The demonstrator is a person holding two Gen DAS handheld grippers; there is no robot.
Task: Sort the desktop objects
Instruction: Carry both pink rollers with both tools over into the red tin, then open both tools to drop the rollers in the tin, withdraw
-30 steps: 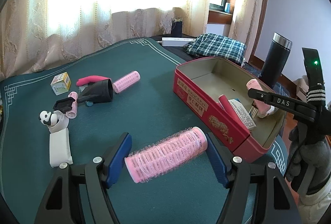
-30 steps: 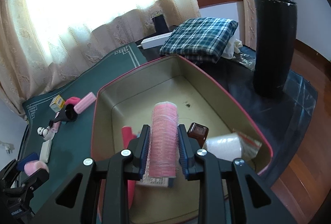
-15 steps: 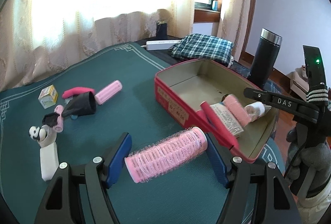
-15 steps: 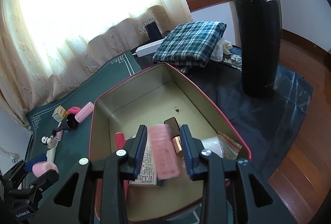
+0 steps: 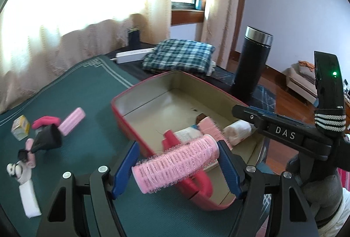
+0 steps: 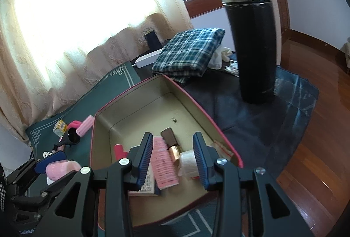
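Green mat (image 5: 83, 92) carries red tin (image 5: 129, 125), pink roller (image 5: 72, 121), black flask (image 5: 253, 66), possibly folded cloth (image 5: 179, 57).

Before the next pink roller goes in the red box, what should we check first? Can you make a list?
1. Left gripper has the pink roller between its pads: ok.
2. Right gripper has let go; its jaws have just been opening, and the dropped roller lies in the red box: ok.
3. Free floor in the box's far half: ok.
4. Held roller is over the box opening: not ok, it hangs near the front wall.
5. Right gripper is out of the left one's way: cannot tell.
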